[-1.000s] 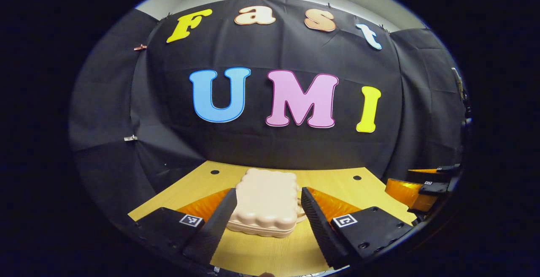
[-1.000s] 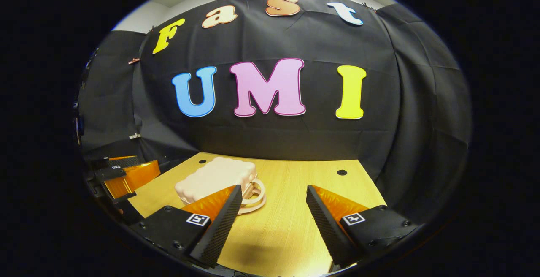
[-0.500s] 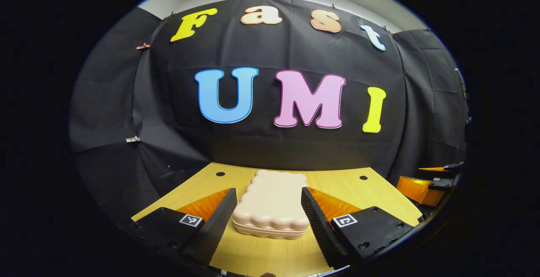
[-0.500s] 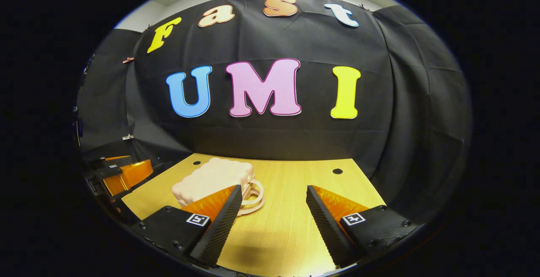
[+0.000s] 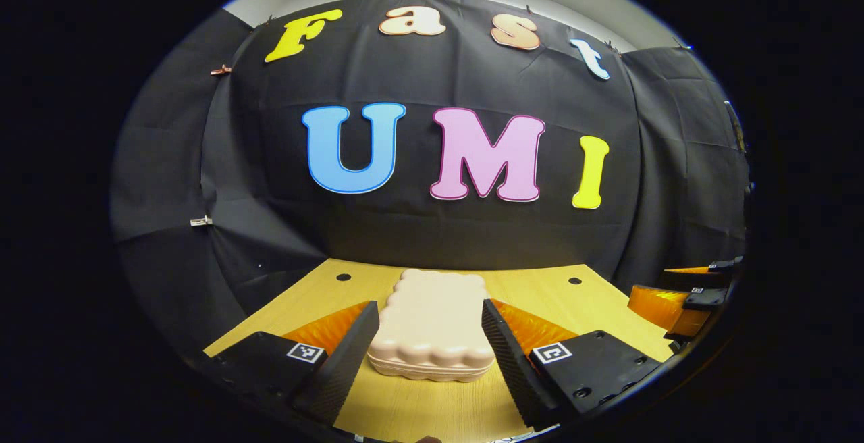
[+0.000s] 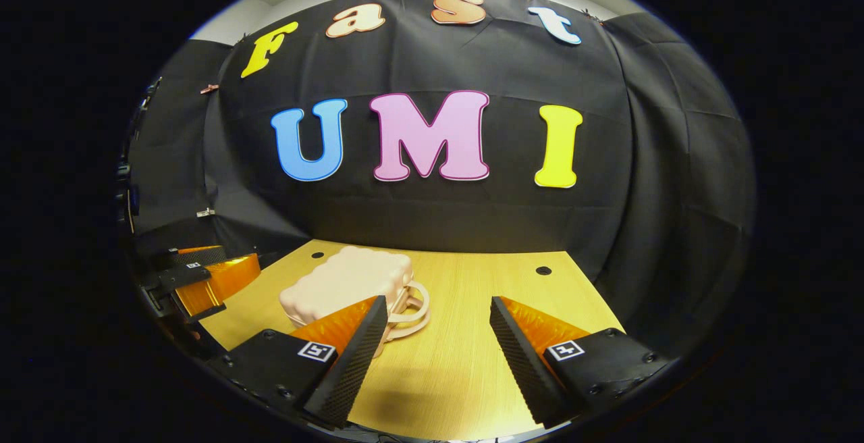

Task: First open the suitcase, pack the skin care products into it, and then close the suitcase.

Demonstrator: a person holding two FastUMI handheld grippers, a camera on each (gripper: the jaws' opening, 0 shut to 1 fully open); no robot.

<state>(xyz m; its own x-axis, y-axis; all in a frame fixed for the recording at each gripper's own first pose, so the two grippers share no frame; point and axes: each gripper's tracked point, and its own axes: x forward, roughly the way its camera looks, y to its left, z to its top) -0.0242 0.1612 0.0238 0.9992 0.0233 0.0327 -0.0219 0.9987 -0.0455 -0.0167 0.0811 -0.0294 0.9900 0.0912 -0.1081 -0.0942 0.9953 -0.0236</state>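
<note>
In the right gripper view, that gripper's own near finger hid a corner of the closed, pale pink scalloped plastic suitcase (image 6: 345, 281); whether its latch was fastened stayed unclear.

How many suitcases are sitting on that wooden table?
1. The pale pink suitcase lies flat and shut between the left claw fingers; in the right gripper view it sits left of centre, handles toward the middle.

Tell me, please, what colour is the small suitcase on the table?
The suitcase is pale pinkish beige, plain; the left gripper view shows it best.
</note>
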